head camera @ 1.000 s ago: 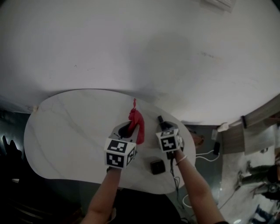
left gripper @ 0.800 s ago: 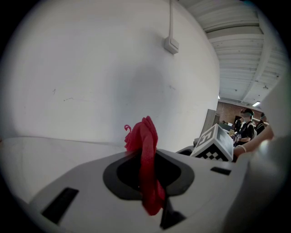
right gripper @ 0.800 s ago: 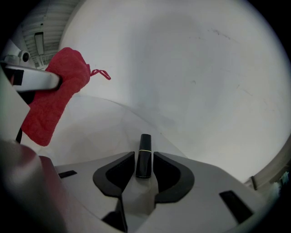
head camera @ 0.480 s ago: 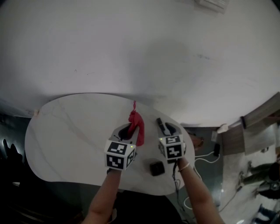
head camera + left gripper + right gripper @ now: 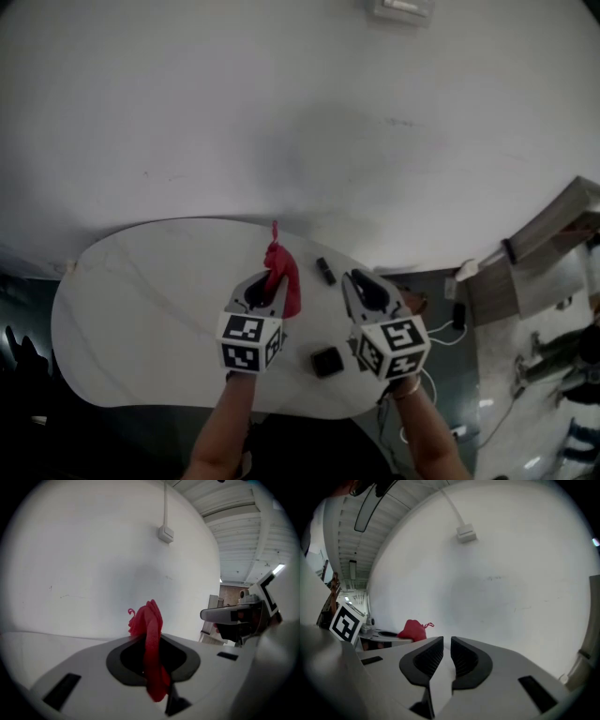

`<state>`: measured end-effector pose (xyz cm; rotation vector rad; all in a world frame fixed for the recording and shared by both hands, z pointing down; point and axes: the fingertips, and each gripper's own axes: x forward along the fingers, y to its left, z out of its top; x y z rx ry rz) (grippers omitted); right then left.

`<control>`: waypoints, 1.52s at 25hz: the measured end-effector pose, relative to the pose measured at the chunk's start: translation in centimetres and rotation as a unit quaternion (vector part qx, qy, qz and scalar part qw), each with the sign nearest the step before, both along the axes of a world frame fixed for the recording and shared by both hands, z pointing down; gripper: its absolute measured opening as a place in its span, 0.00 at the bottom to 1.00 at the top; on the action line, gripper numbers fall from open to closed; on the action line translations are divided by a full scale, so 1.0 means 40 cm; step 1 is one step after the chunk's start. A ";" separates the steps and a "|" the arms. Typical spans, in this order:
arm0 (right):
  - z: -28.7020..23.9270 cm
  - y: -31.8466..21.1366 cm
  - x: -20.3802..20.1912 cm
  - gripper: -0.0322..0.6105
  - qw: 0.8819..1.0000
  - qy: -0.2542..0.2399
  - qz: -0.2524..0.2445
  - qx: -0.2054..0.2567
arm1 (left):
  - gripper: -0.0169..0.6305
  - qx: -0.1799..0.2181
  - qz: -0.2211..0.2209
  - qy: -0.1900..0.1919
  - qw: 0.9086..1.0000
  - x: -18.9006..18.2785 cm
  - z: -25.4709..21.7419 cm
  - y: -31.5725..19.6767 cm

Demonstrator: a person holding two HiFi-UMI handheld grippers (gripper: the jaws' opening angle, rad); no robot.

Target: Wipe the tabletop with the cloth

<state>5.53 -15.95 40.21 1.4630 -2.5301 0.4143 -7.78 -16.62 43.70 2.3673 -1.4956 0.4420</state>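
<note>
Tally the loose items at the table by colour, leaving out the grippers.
Red: 1 (cloth)
Black: 2 (small bar, squarish block)
Total: 3

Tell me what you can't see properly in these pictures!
Small black object on the table, head view: too small to name.
Dark square block near its front edge, head view: too dark to name.
The table, left gripper view: hidden behind the left gripper's body.
Red cloth's pinched part: buried between its jaws.
</note>
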 end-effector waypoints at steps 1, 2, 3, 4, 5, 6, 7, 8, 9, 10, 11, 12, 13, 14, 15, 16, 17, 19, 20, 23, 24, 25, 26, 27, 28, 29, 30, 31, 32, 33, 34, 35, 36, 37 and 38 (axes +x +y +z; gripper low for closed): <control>-0.016 0.011 0.005 0.12 1.000 -0.007 0.000 0.007 | 0.12 0.004 0.001 0.001 1.000 0.004 -0.006 0.002; -0.030 0.021 0.010 0.12 1.000 -0.013 0.000 0.013 | 0.12 0.007 0.001 0.002 1.000 0.008 -0.012 0.004; -0.041 0.031 0.016 0.11 1.000 -0.018 0.002 0.018 | 0.12 0.010 0.001 0.004 1.000 0.011 -0.018 0.007; -0.050 0.040 0.023 0.10 1.000 -0.021 0.005 0.022 | 0.12 0.013 0.001 0.004 1.000 0.015 -0.023 0.010; -0.058 0.049 0.030 0.09 0.999 -0.022 0.009 0.026 | 0.12 0.015 0.001 0.004 1.000 0.018 -0.028 0.014; -0.063 0.057 0.036 0.08 0.999 -0.022 0.013 0.029 | 0.12 0.018 0.001 0.004 1.000 0.021 -0.033 0.018; -0.067 0.065 0.042 0.07 0.999 -0.021 0.017 0.030 | 0.12 0.020 0.002 0.004 1.000 0.023 -0.037 0.023; -0.068 0.072 0.047 0.07 0.999 -0.022 0.021 0.030 | 0.12 0.024 0.002 0.004 1.000 0.025 -0.041 0.029; -0.068 0.079 0.052 0.06 0.999 -0.024 0.025 0.029 | 0.12 0.028 0.003 0.005 1.000 0.026 -0.046 0.033; -0.068 0.086 0.056 0.06 0.999 -0.028 0.028 0.027 | 0.12 0.033 0.003 0.005 0.999 0.028 -0.052 0.037; -0.070 0.091 0.059 0.06 0.999 -0.032 0.029 0.026 | 0.12 0.037 0.003 0.005 0.999 0.029 -0.058 0.041; -0.072 0.097 0.061 0.06 0.999 -0.036 0.029 0.025 | 0.12 0.040 0.002 0.005 0.999 0.031 -0.062 0.045; -0.075 0.103 0.061 0.06 0.999 -0.038 0.028 0.025 | 0.12 0.043 0.002 0.004 0.999 0.031 -0.065 0.049; -0.078 0.108 0.061 0.05 0.998 -0.040 0.028 0.026 | 0.12 0.044 0.002 0.004 0.999 0.031 -0.067 0.053; -0.079 0.114 0.061 0.05 0.998 -0.041 0.029 0.027 | 0.12 0.046 0.002 0.003 0.999 0.031 -0.069 0.057; -0.079 0.119 0.062 0.05 0.998 -0.042 0.031 0.027 | 0.12 0.047 0.002 0.003 0.999 0.030 -0.072 0.061; -0.080 0.124 0.062 0.05 0.998 -0.042 0.031 0.028 | 0.12 0.049 0.001 0.003 0.999 0.028 -0.074 0.064; -0.082 0.132 0.060 0.05 0.998 -0.043 0.030 0.030 | 0.12 0.051 0.000 0.004 0.999 0.025 -0.078 0.072; -0.085 0.135 0.059 0.05 0.998 -0.043 0.029 0.031 | 0.12 0.052 -0.001 0.004 0.999 0.024 -0.079 0.077; -0.088 0.143 0.058 0.05 0.998 -0.043 0.028 0.032 | 0.12 0.055 -0.002 0.005 0.998 0.022 -0.084 0.089; -0.090 0.145 0.058 0.05 0.998 -0.042 0.027 0.034 | 0.12 0.056 -0.002 0.005 0.998 0.022 -0.086 0.091; -0.092 0.146 0.057 0.05 0.998 -0.041 0.026 0.035 | 0.12 0.057 -0.003 0.006 0.998 0.022 -0.088 0.093; -0.092 0.147 0.056 0.05 0.998 -0.041 0.026 0.036 | 0.12 0.058 -0.004 0.006 0.998 0.022 -0.089 0.095; -0.092 0.148 0.054 0.05 0.998 -0.041 0.025 0.036 | 0.12 0.058 -0.005 0.006 0.998 0.021 -0.089 0.097; -0.092 0.149 0.052 0.05 0.998 -0.042 0.023 0.036 | 0.12 0.058 -0.006 0.006 0.998 0.020 -0.089 0.099; -0.092 0.151 0.050 0.05 0.998 -0.043 0.021 0.036 | 0.12 0.059 -0.006 0.006 0.998 0.019 -0.089 0.100; -0.093 0.152 0.048 0.05 0.998 -0.044 0.019 0.036 | 0.12 0.060 -0.007 0.005 0.998 0.018 -0.089 0.102; -0.095 0.153 0.046 0.05 0.998 -0.044 0.017 0.037 | 0.12 0.060 -0.008 0.005 0.998 0.018 -0.091 0.103; -0.097 0.154 0.046 0.05 0.998 -0.045 0.015 0.038 | 0.12 0.061 -0.009 0.005 0.998 0.018 -0.092 0.104; -0.099 0.155 0.045 0.05 0.998 -0.045 0.014 0.038 | 0.12 0.061 -0.010 0.004 0.998 0.017 -0.092 0.106; -0.100 0.156 0.045 0.05 0.998 -0.046 0.013 0.039 | 0.12 0.061 -0.011 0.004 0.998 0.016 -0.093 0.108; -0.101 0.158 0.044 0.05 0.998 -0.047 0.012 0.040 | 0.12 0.061 -0.012 0.004 0.998 0.014 -0.094 0.110; -0.102 0.159 0.043 0.05 0.998 -0.047 0.011 0.040 | 0.12 0.062 -0.013 0.004 0.998 0.013 -0.095 0.111; -0.102 0.161 0.043 0.05 0.998 -0.047 0.011 0.041 | 0.12 0.063 -0.014 0.004 0.998 0.012 -0.096 0.112; -0.102 0.162 0.043 0.05 0.998 -0.047 0.011 0.041 | 0.12 0.063 -0.014 0.004 0.998 0.011 -0.097 0.113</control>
